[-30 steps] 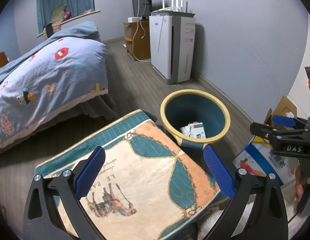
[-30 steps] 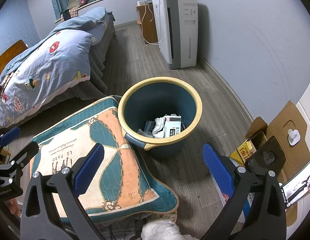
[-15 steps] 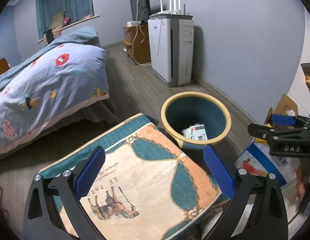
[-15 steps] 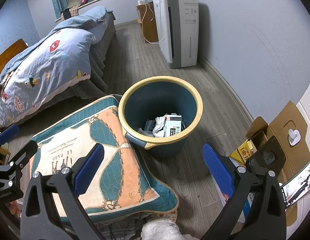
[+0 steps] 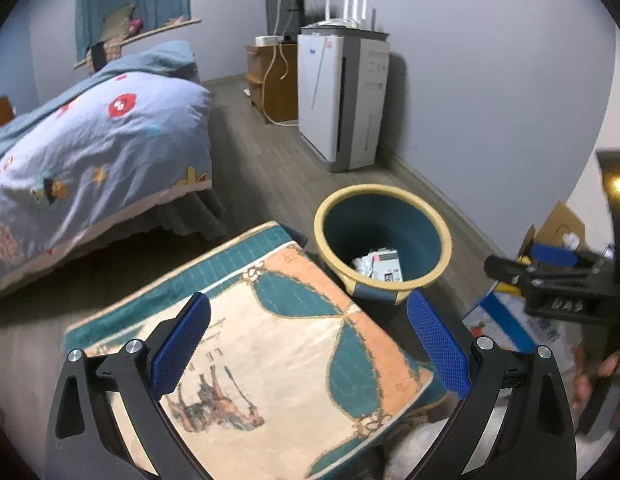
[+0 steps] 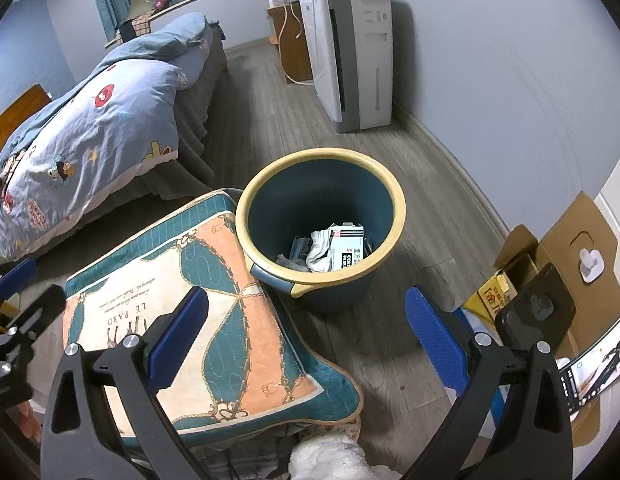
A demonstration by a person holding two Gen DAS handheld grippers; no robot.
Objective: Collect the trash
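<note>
where it stands beside the cushion (image 6: pixel 214 320), the bin (image 6: pixel 393 216) holds crumpled trash (image 6: pixel 333 246).

1. The bin (image 6: pixel 321 236) hides its floor under crumpled trash (image 6: pixel 329 246); the print on the white box there is too small to read.
2. The cushion (image 6: pixel 198 312) covers whatever supports it, and its near edge is cut off behind the right gripper (image 6: pixel 306 344).
3. In the left wrist view the right gripper (image 5: pixel 549 276) is blurred, and its lettering is unreadable.
4. The bed (image 5: pixel 90 152) runs off the left edge.
5. The cardboard box (image 6: pixel 565 256) is cut off at the right, its contents partly hidden.
6. Fingers (image 5: pixel 613 368) show only at the frame's edge.
</note>
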